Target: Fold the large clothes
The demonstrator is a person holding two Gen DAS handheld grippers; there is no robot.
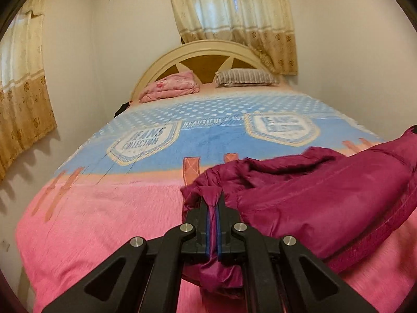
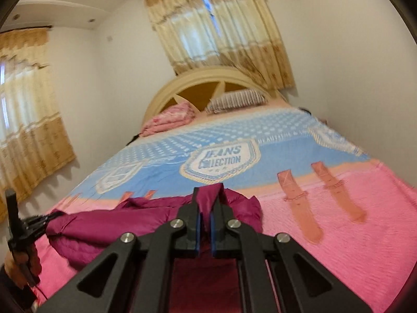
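A bed (image 1: 109, 224) under a pink-and-blue bedspread (image 1: 208, 140) fills a white-walled bedroom. At its arched cream headboard (image 1: 200, 49) lie a striped pillow (image 1: 246, 77) and folded pink blanket (image 1: 172, 87). Daylight filters through gold-patterned curtains (image 1: 234, 7) behind the headboard.

I see a shiny, smooth maroon jacket (image 1: 325, 198) on a fuzzy pink bedspread (image 1: 104, 221); my grippers' matt black plastic.

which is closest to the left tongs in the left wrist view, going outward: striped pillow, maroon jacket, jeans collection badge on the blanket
1. maroon jacket, pinched in the left tongs, spreading right.
2. jeans collection badge, mid-bed, left of centre.
3. striped pillow, far end, against the headboard.
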